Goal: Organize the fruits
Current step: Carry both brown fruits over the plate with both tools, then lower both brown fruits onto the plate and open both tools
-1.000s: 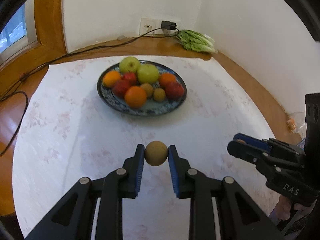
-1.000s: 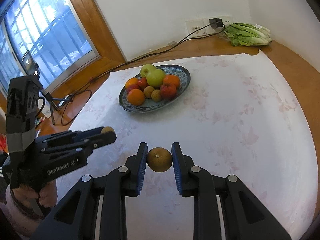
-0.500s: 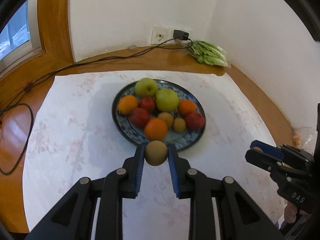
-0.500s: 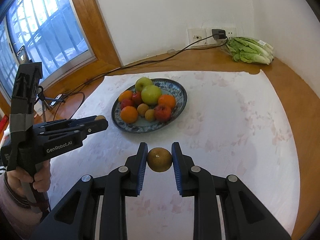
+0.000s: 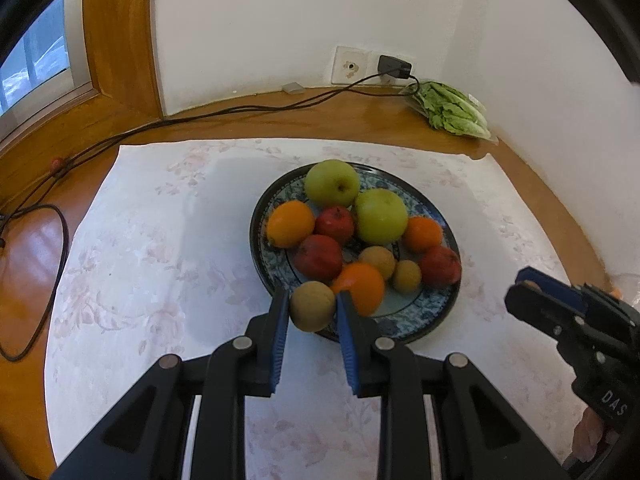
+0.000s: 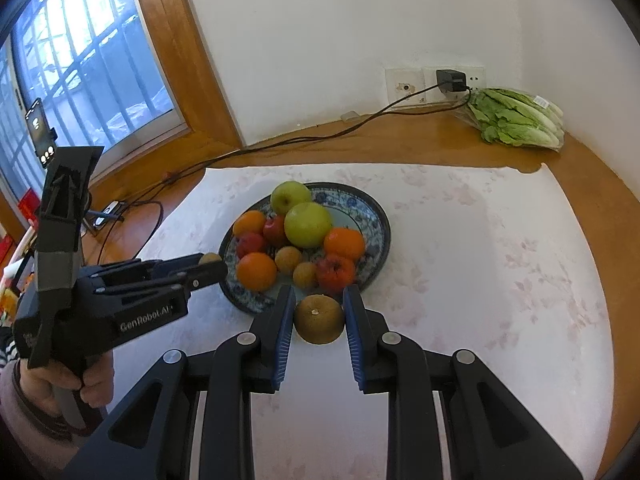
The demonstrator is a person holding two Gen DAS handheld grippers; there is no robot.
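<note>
A blue patterned plate [image 5: 424, 326] [image 6: 378, 216] on the white cloth holds green apples [image 5: 332, 182], oranges [image 5: 291, 223], red fruits [image 5: 319, 256] and small brown fruits [image 5: 406, 276]. My left gripper [image 5: 313, 307] is shut on a small brown fruit [image 5: 312, 305] at the plate's near rim. The same gripper appears at the left of the right wrist view, its brown fruit [image 6: 209, 258] between its tips beside the plate. My right gripper [image 6: 319, 319] is shut on a brown fruit [image 6: 319, 319] with a stem dimple, just short of the plate's near rim.
A black cable [image 5: 240, 111] runs along the wooden sill from a wall charger [image 5: 394, 67]. Bagged lettuce [image 6: 516, 122] lies in the back right corner. A window [image 6: 80, 92] is at the left, with a phone on a stand [image 6: 40, 132].
Both grippers have moved forward toward the plate, each still holding its brown fruit. The plate now looks larger and closer, and the left fruit has reached its near rim.
</note>
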